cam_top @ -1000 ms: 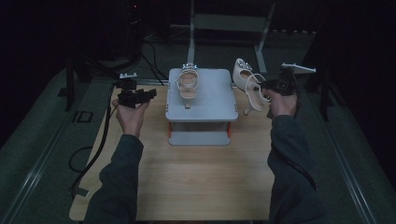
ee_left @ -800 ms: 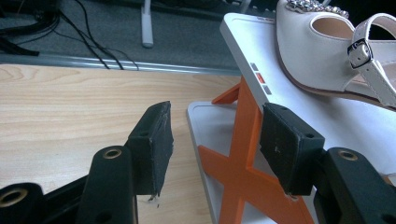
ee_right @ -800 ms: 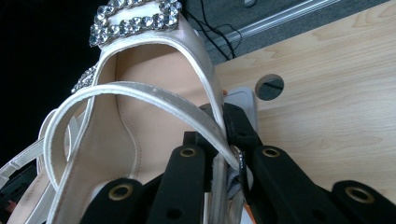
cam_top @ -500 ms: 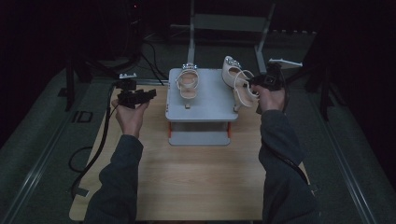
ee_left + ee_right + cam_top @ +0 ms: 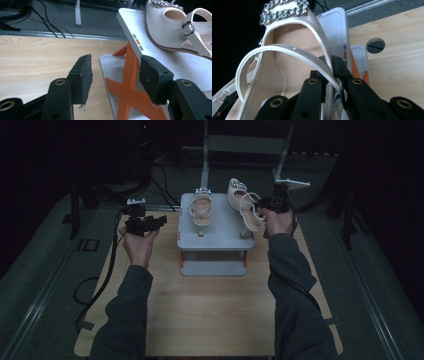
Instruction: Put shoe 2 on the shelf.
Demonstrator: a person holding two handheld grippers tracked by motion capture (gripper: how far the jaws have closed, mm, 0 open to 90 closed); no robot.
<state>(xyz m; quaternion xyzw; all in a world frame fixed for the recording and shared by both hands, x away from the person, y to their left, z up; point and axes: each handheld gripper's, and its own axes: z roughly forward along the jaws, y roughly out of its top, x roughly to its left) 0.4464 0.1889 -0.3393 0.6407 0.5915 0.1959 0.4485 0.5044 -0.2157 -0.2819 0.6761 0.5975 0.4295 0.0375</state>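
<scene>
1. Landmark: the grey two-tier shoe stand with orange cross-braces [image 5: 215, 232], which sits at the far middle of the light wooden table [image 5: 210, 315].
2. My right gripper [image 5: 267, 209] is at the stand's far right corner, in my right hand [image 5: 278, 222].
3. Its jaws are clamped together on the side edge and thin strap of the cream-white high-heeled sandal with a rhinestone buckle [image 5: 284, 37]. In the right gripper view the strap and a small metal buckle are pinched between the pads.
4. This held sandal [image 5: 243, 205] hangs over the right edge of the stand's top shelf, toe away from me and heel pointing down at the shelf's right rim. I cannot tell whether the heel touches the shelf.
5. The matching second cream-white sandal [image 5: 200, 210] lies flat on the top shelf, left of the held one and apart from it, toe toward the far edge.
6. My left gripper [image 5: 152, 222] is left of the stand, above the table and well apart from both sandals.
7. Its jaws stand apart with nothing between the pads [image 5: 82, 75]. The left gripper view looks along them at the stand's orange brace and at the second sandal [image 5: 175, 30] on the shelf.
</scene>
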